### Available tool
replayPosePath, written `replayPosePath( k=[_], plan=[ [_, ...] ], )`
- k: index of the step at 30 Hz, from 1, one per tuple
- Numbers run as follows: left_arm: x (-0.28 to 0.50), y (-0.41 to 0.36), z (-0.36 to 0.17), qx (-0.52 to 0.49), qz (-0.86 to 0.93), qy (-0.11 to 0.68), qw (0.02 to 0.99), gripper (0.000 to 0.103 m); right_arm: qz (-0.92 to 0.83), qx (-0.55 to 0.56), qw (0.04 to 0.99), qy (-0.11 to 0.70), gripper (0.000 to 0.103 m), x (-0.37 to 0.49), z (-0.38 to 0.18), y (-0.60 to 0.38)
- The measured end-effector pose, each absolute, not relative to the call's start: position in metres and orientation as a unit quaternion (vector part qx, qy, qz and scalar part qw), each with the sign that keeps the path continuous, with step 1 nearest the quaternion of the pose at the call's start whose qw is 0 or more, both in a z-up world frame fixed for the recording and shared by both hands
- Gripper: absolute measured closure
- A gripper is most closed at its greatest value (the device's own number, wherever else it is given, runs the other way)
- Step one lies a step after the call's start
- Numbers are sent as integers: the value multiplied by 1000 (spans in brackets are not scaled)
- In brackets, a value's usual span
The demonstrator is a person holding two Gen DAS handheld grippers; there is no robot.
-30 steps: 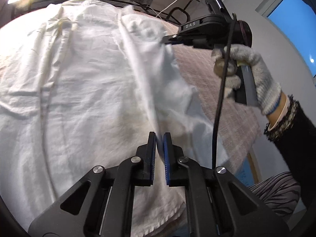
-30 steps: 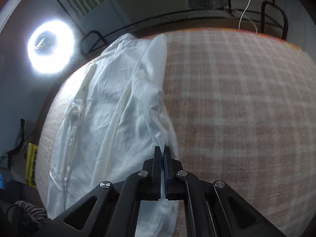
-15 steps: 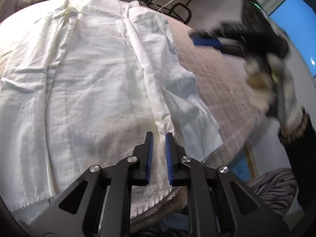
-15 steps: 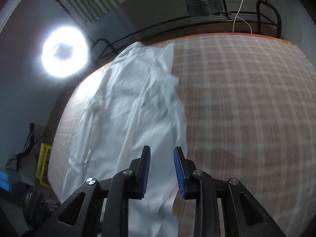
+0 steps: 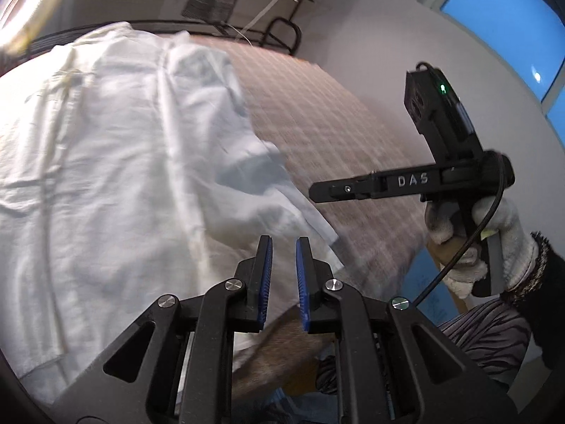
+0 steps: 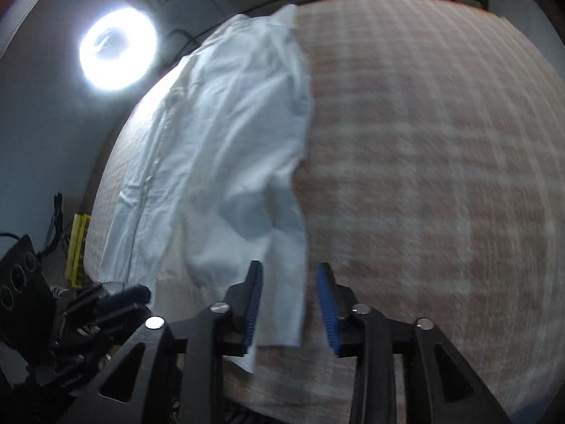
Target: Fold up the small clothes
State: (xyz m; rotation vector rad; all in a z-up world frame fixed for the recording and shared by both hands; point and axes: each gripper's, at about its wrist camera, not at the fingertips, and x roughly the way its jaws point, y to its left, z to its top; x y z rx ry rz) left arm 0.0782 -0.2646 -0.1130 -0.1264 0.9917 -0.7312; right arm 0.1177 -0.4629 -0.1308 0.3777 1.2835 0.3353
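Note:
A white shirt (image 5: pixel 116 162) lies spread on the checked pink-brown cloth (image 5: pixel 317 120) of the table. Its right side is folded inward, with a loose corner near the table's front edge. My left gripper (image 5: pixel 283 247) is open and empty above the shirt's near hem. My right gripper (image 6: pixel 289 275) is open and empty above the shirt's (image 6: pixel 226 162) near corner. In the left wrist view the right gripper (image 5: pixel 317 190) hovers right of the shirt, held by a gloved hand (image 5: pixel 480 247).
A bright ring lamp (image 6: pixel 116 49) shines at the far left. A dark metal rack (image 5: pixel 247 0) and a white cable stand behind the table. A yellow object (image 6: pixel 76 247) sits on the floor at left. The left gripper's body (image 6: pixel 53 318) shows at lower left.
Both grippers let go of the shirt's folded edge and opened. They pulled back toward the table's near edge. The fold now lies flat on the shirt.

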Motion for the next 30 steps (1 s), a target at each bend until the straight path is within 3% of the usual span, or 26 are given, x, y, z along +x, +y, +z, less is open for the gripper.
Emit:
replayPosePath(
  k=[3,4,5,6,8,10,13,16,20,24,25,27,28,30],
  plan=[
    [79,-276,-124,-55,-345,477,806,92,166,193,756,603,69,115,-142,-465],
    [78,-278,-127,-53,-345,480,805,87,169,186,755,605,79,114,-145,-463],
    [77,-281,-130,-50,-345,481,804,79,173,176,753,610,98,112,-147,-459],
    [77,-283,-132,-47,-344,481,805,73,185,176,746,615,102,110,-150,-455],
    [74,-285,-134,-45,-346,478,806,58,216,214,730,612,103,106,-149,-454],
    [69,-289,-135,-41,-349,476,806,55,229,225,731,602,103,101,-141,-454],
    [68,-302,-137,-22,-348,477,807,51,200,195,751,598,96,96,-133,-460],
    [70,-316,-139,-11,-342,482,807,51,180,223,768,573,68,96,-120,-483],
    [78,-337,-142,10,-318,491,811,51,154,245,807,516,61,94,-93,-517],
    [85,-353,-145,32,-299,484,822,51,143,277,823,474,61,98,-79,-540],
    [86,-355,-146,31,-300,481,824,51,141,284,825,468,61,100,-77,-544],
    [88,-350,-148,27,-292,468,834,81,141,291,828,458,61,100,-73,-553],
    [91,-346,-150,23,-288,467,836,102,139,292,829,456,61,100,-71,-555],
    [99,-328,-153,-29,-307,481,821,102,136,292,831,454,61,104,-70,-555]
  ],
)
